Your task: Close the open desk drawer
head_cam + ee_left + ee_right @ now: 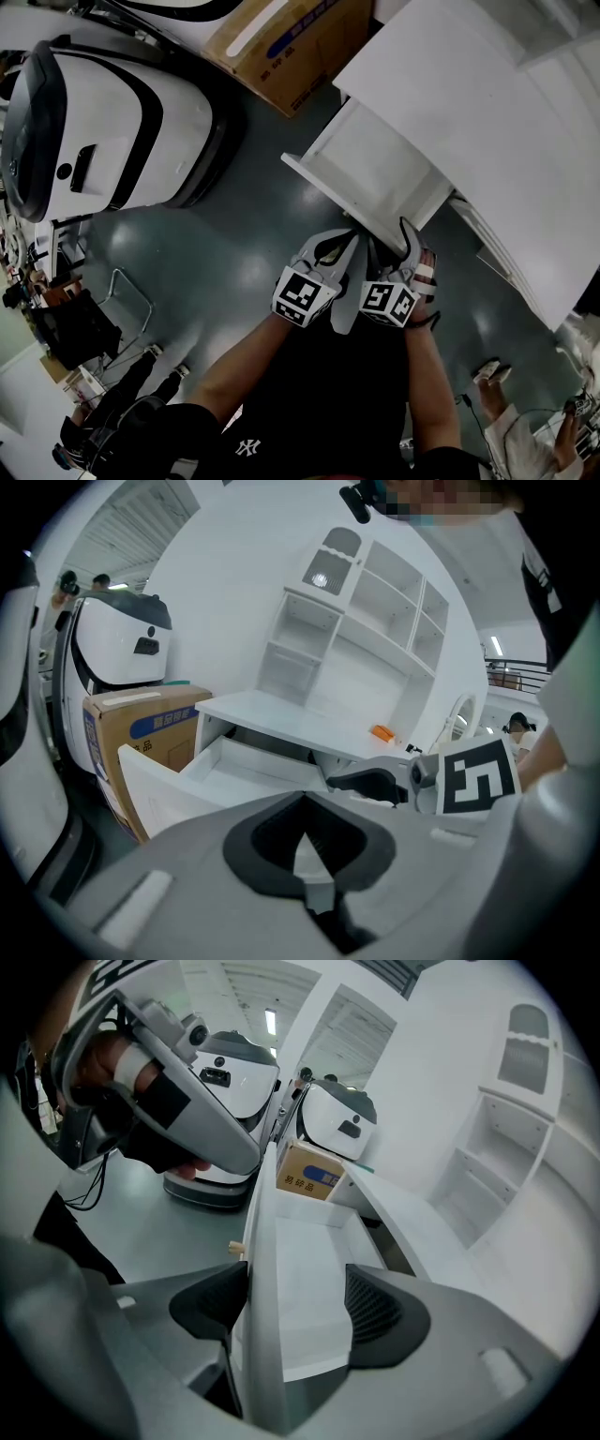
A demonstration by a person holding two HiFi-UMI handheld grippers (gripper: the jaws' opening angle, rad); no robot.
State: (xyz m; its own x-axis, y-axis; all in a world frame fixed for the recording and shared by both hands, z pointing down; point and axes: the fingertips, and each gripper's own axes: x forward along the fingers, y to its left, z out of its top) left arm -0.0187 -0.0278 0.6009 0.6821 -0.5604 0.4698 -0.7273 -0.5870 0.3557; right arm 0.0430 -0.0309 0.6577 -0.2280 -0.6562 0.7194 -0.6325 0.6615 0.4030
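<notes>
One white desk (469,84) filled upper right of head view. White machine (112,122) stood at upper left. Drawer (375,178) jutted open from desk toward frame centre. Cardboard box (291,47) sat at top centre. Right gripper (292,1312) was spread, straddling drawer front panel, outer pad touching it. Left gripper (309,850) was clenched on nothing, just beside right one.

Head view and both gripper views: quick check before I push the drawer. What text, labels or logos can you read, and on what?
"NY": white interlocked logo on the person's black shirt.
Cardboard box: blue label with white characters and dark print below, both too blurred to read.
Square markers: black-and-white patterns, not text.
</notes>
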